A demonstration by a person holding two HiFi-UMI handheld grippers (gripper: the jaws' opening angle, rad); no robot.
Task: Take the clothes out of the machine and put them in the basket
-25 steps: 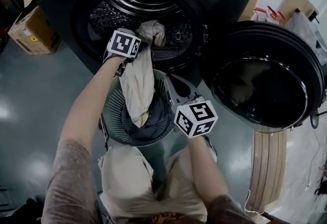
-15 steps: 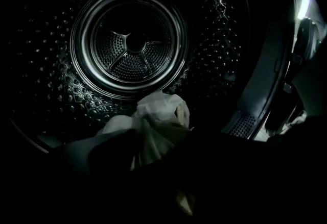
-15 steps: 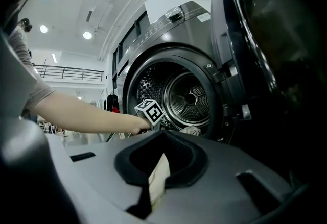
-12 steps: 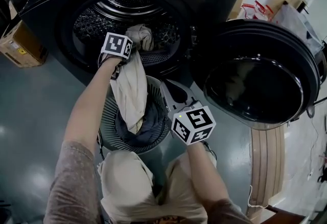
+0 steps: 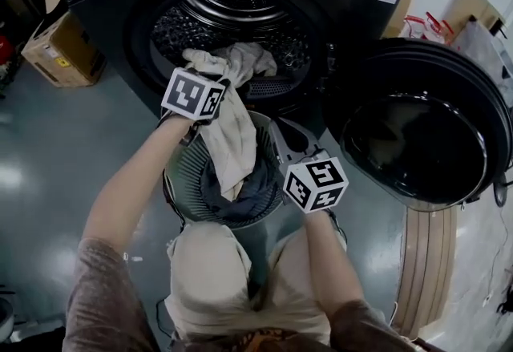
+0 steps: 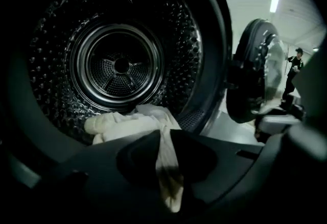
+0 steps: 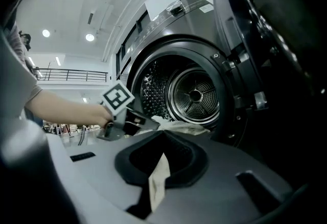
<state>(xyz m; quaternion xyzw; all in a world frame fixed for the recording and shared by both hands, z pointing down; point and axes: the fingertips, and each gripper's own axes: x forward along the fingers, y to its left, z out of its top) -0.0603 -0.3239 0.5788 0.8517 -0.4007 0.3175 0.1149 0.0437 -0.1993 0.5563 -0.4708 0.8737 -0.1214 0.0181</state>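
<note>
Unloading the machine, late stage. Your left gripper reaches to the lip of the drum, and its jaws have just been closing: they now stand narrow, pinched on a fold of the cream garment. That garment bridges two places. Its far end lies bunched on the drum's near lip, and its near end hangs down into the round basket that stands directly below the opening. Your right gripper is held level at the basket's right rim, jaws together on a pale strip of fabric. Whether this strip belongs to the same cream garment cannot be told. A dark garment already lies in the basket, so at least one item is done. The left gripper view shows no other clothes on the drum's bare perforated wall behind the cream bundle, so this appears to be the last piece. The door stands swung open to the right. What is left: draw the far end clear of the lip and let all of it go into the basket.
</note>
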